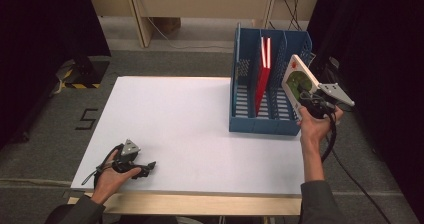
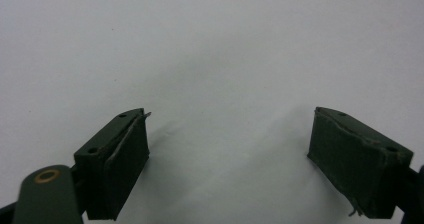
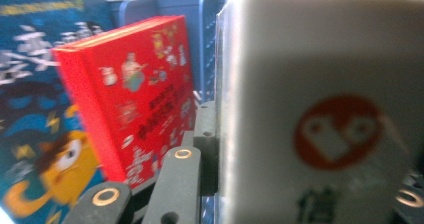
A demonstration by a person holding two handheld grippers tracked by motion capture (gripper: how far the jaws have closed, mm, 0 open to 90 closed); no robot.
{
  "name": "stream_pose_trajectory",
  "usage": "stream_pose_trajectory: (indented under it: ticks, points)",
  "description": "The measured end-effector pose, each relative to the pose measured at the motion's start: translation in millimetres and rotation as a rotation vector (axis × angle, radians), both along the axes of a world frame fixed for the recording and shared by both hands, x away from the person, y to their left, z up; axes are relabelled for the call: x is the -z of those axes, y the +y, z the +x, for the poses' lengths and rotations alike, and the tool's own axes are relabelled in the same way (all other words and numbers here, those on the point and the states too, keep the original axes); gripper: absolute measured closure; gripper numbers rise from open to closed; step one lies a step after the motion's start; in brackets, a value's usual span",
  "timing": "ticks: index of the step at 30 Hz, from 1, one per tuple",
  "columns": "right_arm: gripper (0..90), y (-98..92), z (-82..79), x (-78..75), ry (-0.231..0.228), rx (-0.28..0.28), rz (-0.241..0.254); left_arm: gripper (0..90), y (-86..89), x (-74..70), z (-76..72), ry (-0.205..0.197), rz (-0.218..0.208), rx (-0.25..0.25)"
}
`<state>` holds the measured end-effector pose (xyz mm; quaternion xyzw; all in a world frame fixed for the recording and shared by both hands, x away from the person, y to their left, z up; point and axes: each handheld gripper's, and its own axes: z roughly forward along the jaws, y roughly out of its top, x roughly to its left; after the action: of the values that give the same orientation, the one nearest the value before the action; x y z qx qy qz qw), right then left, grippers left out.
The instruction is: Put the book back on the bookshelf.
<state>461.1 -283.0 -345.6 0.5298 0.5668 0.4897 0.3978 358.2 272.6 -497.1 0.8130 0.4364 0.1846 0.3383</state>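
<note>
The right gripper (image 1: 311,103) has its fingers clenched on a white book (image 1: 298,83), tilted in the air beside the blue rack (image 1: 260,124). It looks ready for filing: next, square it over the free slot right of the red book (image 1: 263,71). The left gripper (image 1: 142,169) rests on the bench (image 1: 200,129), fingers released.

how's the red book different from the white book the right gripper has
The red book stands inside the blue file rack, leaning in a middle slot, while the white book is held tilted in the air by the rack's right end.
The red book is touched by no gripper; the white book is clamped in the right gripper.
The red book's cover is red with small pictures; the white book's is white with a green picture and a red mark.
</note>
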Motion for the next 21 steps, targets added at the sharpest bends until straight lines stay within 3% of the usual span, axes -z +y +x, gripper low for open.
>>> stream_pose_trajectory:
  ticks: [6,16,21]
  points:
    - [75.9,1.2,31.7,7.7,0.029,0.040,0.012,14.9,-0.7,-0.5,0.6,0.008,0.002,-0.002]
    - [75.9,12.0,72.8,22.8,0.084,0.066,-0.019,15.0,-0.5,-0.1,0.2,0.010,-0.006,-0.008]
    - [75.9,17.3,85.9,28.6,0.101,0.070,-0.008,15.0,-0.4,0.3,0.3,0.007,-0.010,-0.007]
